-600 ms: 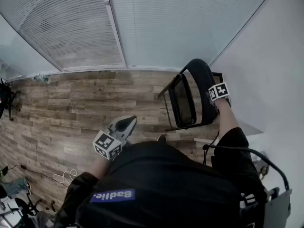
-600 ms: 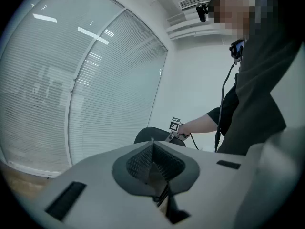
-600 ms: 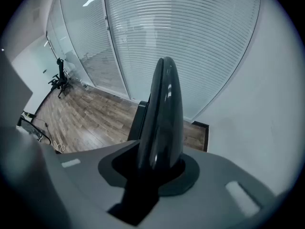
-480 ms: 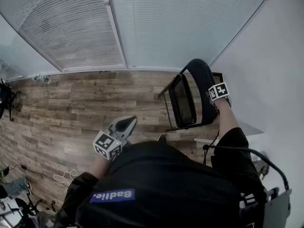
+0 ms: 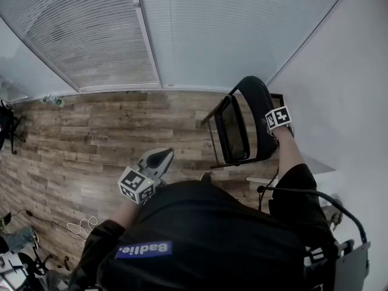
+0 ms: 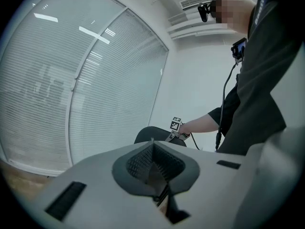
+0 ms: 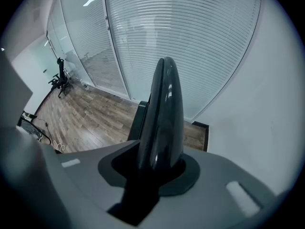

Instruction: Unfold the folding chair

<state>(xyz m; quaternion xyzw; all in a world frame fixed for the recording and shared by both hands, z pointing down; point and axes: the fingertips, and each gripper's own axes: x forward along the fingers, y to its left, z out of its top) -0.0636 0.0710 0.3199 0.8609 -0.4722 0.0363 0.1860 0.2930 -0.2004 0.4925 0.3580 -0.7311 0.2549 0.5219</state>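
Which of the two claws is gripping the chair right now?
The right claw, clamped on the top edge of the chair. The left claw is shut on nothing, away from it.

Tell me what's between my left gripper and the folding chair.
Only bare wood floor, as the head view shows: the left gripper hangs apart from the folding chair, with nothing lying in the gap.

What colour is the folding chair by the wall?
The folding chair is black, with a glossy backrest. The head view shows it best.
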